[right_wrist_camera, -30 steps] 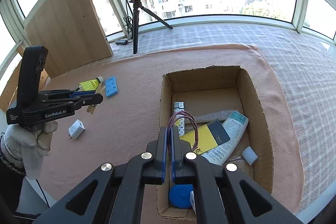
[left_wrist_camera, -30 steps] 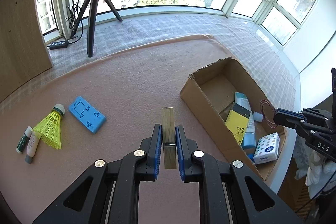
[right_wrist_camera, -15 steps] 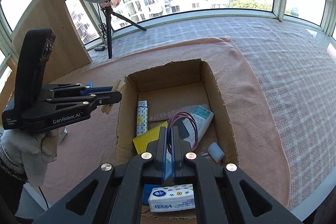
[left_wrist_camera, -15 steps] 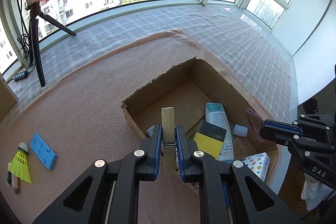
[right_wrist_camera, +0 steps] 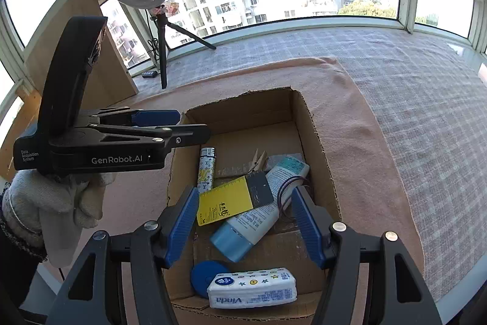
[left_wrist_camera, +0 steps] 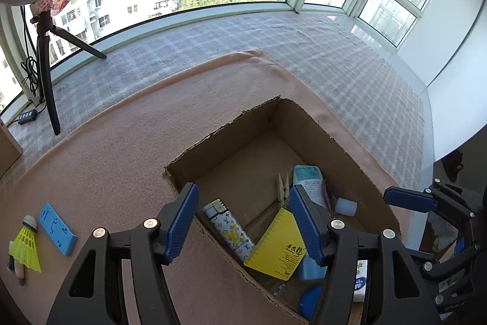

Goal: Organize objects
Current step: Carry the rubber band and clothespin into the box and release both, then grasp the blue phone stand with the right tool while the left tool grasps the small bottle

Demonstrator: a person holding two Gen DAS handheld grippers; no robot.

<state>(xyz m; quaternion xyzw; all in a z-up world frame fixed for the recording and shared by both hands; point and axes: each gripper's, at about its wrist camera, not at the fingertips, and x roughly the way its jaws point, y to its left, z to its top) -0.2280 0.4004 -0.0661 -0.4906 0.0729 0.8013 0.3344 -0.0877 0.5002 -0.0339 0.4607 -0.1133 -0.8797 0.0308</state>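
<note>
Cardboard box (right_wrist_camera: 316, 142), open-topped, on a pink blanket (left_wrist_camera: 121, 172); both grippers poised above it; left gripper (left_wrist_camera: 243, 221) with jaws just sprung apart and nothing between them, its wooden clothespin (left_wrist_camera: 282, 186) now lying inside the box beside the white tube (right_wrist_camera: 274, 197); right gripper (right_wrist_camera: 240, 224) likewise just opened and empty, its purple hair tie (right_wrist_camera: 289, 188) draped over that tube; contents also: yellow card (right_wrist_camera: 225, 203) with ruler markings and dark script, patterned lighter (right_wrist_camera: 206, 169), blue round lid (right_wrist_camera: 207, 276), tissue pack (right_wrist_camera: 252, 291) printed "Vinda"; left gripper's housing reads "GenRobot.AI" and "Data Acquisition System"; a gloved hand (right_wrist_camera: 51, 209) carries it. Outstanding on the blanket, well apart from the box: blue case (left_wrist_camera: 57, 229), yellow shuttlecock (left_wrist_camera: 26, 245). Handling note, as a judgement: lift both grippers straight up clear of the box walls before swinging away, so the fingers snag neither tie nor rim; then fetch the remaining pieces singly.
</note>
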